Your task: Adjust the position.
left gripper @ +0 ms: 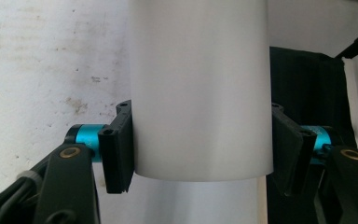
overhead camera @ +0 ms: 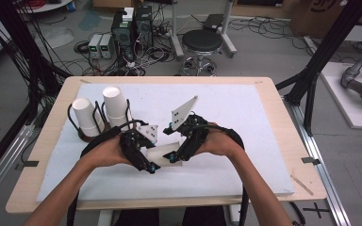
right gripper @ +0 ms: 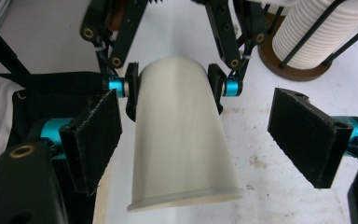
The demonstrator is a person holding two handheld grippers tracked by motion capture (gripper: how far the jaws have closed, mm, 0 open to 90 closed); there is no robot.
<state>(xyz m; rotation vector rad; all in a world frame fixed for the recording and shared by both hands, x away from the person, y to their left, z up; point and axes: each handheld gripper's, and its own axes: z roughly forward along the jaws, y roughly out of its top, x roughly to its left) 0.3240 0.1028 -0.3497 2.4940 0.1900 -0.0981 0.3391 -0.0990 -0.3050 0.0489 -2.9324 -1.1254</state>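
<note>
Left gripper [right gripper: 175, 91] clamps the cup [right gripper: 182, 140] near its base, holding it level above the table [overhead camera: 264, 155]. Right gripper [right gripper: 198, 140] jaws open, straddling the cup's rim end, pads clear.

The cup [left gripper: 199, 88] runs past the top edge, its far end unseen.

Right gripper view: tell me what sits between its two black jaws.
A white paper cup lies between the right gripper pads, untouched, gaps both sides; the left gripper clamps its far end.
</note>
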